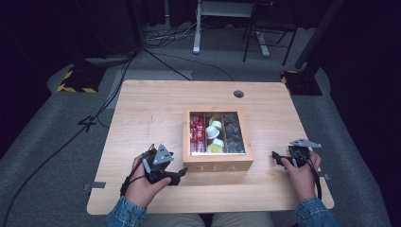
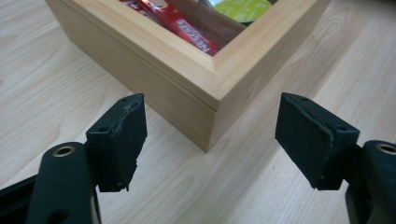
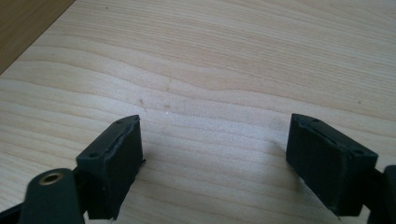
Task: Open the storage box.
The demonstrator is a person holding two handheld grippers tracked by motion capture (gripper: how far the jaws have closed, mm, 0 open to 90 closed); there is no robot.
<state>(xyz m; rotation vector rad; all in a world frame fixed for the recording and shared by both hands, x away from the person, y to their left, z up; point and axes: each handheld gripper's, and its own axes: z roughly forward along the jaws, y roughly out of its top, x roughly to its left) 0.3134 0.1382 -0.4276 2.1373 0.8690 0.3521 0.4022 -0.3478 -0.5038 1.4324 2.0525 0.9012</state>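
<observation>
**Operator A:** Where did we find the wooden tea box [image 1: 218, 162]?

**Operator B:** We found it near the middle of the table [image 1: 151, 109], lid off, with "TEA" on its front wall. It had three compartments: red packets [image 1: 196, 134] in the one on our left, small round pods [image 1: 214, 132] in the middle one, dark items [image 1: 233, 132] in the one on our right.

**Operator A:** And the left gripper [image 1: 178, 175]?

**Operator B:** We saw it just beside the box's near left corner. In the left gripper view, its jaws stood wide apart with nothing between the pads [image 2: 123, 140]; the corner of the box [image 2: 205, 88] lay ahead of them, apart from both.

**Operator A:** The right gripper [image 1: 278, 158]?

**Operator B:** We noted it to the right of the box, low over the table and apart from the box. In the right gripper view, its jaws were spread wide over bare wood [image 3: 219, 70], holding nothing.
</observation>
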